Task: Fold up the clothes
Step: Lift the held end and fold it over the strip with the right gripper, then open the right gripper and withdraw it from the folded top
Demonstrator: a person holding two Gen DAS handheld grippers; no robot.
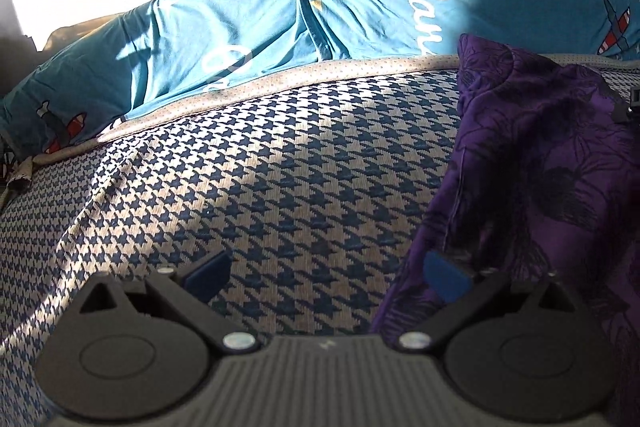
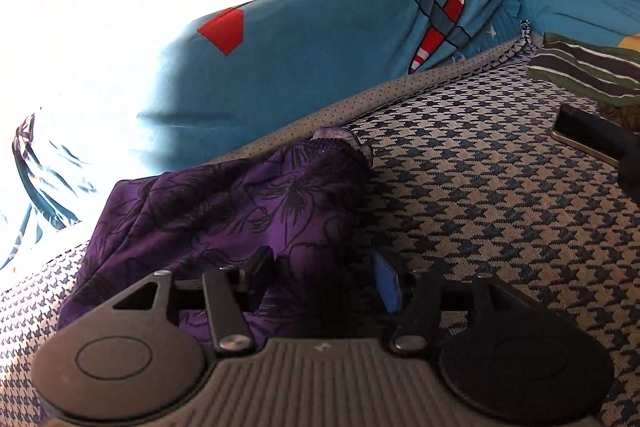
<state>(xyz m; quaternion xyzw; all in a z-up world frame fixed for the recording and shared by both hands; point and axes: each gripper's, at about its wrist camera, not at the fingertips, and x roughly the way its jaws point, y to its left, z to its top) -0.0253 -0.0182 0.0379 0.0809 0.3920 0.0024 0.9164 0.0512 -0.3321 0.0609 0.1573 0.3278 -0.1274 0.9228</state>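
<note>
A purple garment [image 1: 540,163] with a dark flower print lies bunched on the houndstooth bed cover [image 1: 280,167]. My left gripper [image 1: 326,275] is open wide low over the cover; its right fingertip [image 1: 446,281] is at the garment's left edge and the left one is over bare cover. In the right wrist view the purple garment [image 2: 224,207] fills the lower left. My right gripper [image 2: 324,275] is open, with the garment's right edge lying between its fingers. The blue pad of its right finger [image 2: 386,283] is over the cover.
Blue bedding [image 1: 260,27] with aeroplane prints and white lettering runs along the far edge of the cover. A striped green cloth [image 2: 588,75] and a black object [image 2: 592,137] lie at the far right. Strong sunlight washes out the background.
</note>
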